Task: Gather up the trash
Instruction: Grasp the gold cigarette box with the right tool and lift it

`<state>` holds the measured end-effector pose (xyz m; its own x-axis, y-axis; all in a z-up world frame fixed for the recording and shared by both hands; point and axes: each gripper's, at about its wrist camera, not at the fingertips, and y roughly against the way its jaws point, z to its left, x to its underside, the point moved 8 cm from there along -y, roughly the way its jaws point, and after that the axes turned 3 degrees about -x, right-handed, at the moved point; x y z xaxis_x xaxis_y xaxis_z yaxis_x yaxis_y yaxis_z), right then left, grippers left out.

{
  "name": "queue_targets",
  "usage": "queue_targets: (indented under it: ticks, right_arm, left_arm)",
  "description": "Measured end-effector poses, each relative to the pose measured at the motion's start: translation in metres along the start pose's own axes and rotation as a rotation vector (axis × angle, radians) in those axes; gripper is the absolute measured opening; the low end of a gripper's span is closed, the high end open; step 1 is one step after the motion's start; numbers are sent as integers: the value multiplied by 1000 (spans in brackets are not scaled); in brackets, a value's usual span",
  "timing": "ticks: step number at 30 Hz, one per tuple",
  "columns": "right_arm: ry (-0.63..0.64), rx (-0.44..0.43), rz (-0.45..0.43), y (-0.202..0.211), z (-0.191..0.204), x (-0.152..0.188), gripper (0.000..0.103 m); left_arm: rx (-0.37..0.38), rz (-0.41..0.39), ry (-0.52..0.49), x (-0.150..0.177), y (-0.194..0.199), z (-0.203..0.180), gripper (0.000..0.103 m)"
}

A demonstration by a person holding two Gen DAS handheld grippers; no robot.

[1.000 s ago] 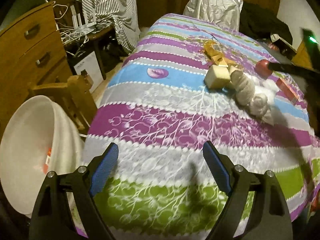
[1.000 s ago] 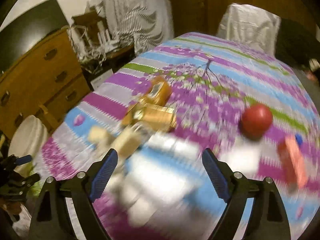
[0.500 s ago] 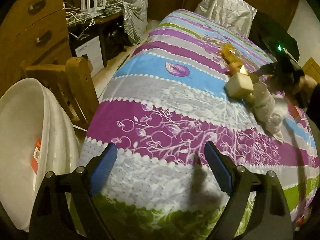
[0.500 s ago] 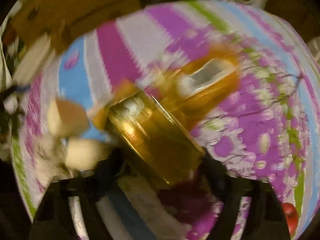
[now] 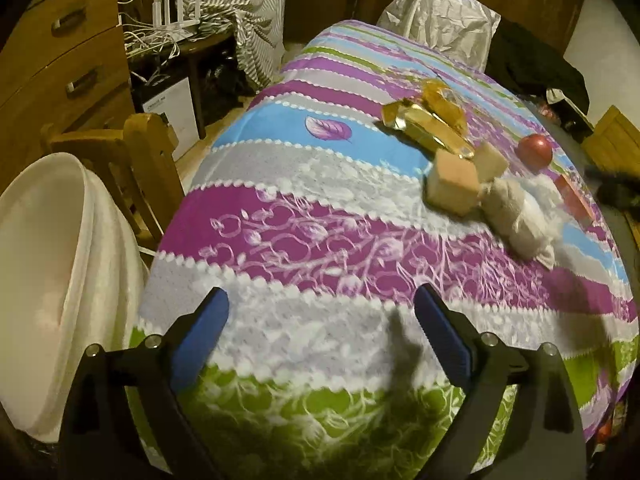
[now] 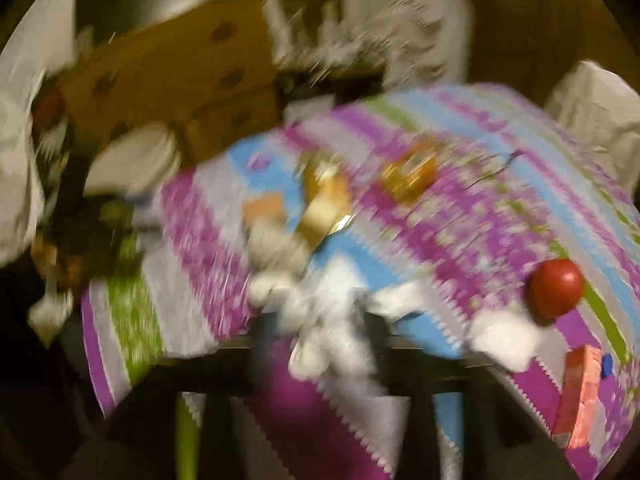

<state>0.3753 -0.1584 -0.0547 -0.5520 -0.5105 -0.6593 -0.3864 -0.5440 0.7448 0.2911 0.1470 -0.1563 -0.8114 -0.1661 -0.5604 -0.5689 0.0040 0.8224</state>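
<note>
My left gripper (image 5: 320,316) is open and empty above the near edge of the striped tablecloth (image 5: 304,240). Trash lies at the far right: a gold wrapper (image 5: 424,128), a tan cube (image 5: 454,186) and crumpled paper (image 5: 520,220). A white trash bin (image 5: 44,264) stands left of the table. The right wrist view is badly blurred. My right gripper (image 6: 320,344) seems closed around crumpled white paper (image 6: 324,320), with the gold wrapper (image 6: 324,204) beyond it.
A red apple (image 5: 535,150) and an orange-red carton (image 6: 580,392) sit on the table's right side. A wooden chair (image 5: 120,160) and a dresser (image 5: 60,60) stand to the left. A chair covered in white plastic (image 5: 440,28) stands at the far end.
The right gripper has pulled back from the gold wrapper and now has white paper between its fingers. The left view has shifted a little; its gripper stays open.
</note>
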Motion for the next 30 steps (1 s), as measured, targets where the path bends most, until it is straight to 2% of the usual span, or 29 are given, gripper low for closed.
queue_targets:
  ticks: [3, 5, 8, 11, 12, 14, 17, 18, 19, 20, 21, 24, 26, 28, 29, 30]
  right_arm:
    - [-23, -5, -40, -14, -6, -37, 81]
    - [-21, -13, -20, -38, -2, -57, 81]
    - [-15, -39, 107, -99, 5, -81, 81]
    - [-49, -40, 275, -168, -6, -93, 81]
    - [-77, -52, 326, -184, -9, -90, 75]
    - [-115, -55, 424, -211, -10, -80, 52]
    - [-1, -6, 385, -208, 9, -88, 47]
    - [9, 11, 306, -192, 13, -101, 47]
    - [4, 16, 180, -162, 17, -122, 47]
    - [-15, 21, 114, -143, 16, -132, 47]
    - [-64, 16, -16, -99, 16, -150, 47]
    - [-100, 19, -273, 19, 23, -162, 48]
    - [-90, 75, -389, 97, 33, -146, 49]
    - [-106, 121, -441, 146, 37, -117, 49]
    - [-131, 158, -459, 171, 40, -92, 50]
    - [-149, 186, -459, 182, 40, -75, 50]
  left_arm:
    - [-8, -7, -14, 5, 2, -5, 93]
    - [-14, -14, -26, 7, 1, -7, 95]
    - [-25, -22, -48, 7, -2, -9, 97]
    - [-14, -33, -54, 7, -3, -9, 97]
    - [-9, -36, -54, 7, -3, -9, 97]
    - [-4, -42, -62, 8, -3, -8, 97]
    - [-1, -55, -75, 9, -2, -8, 97]
    - [1, -59, -76, 9, -2, -8, 97]
    - [3, -62, -76, 9, -2, -8, 97]
    - [7, -62, -73, 9, -1, -8, 97]
    - [10, -63, -71, 9, -1, -8, 97]
    - [17, -73, -69, 10, -1, -7, 97]
    - [0, -90, -86, 13, -1, -9, 97]
    - [-19, -92, -110, 14, -3, -12, 97]
    - [-20, -91, -114, 15, -3, -13, 97]
    - [-15, -92, -111, 15, -3, -13, 97]
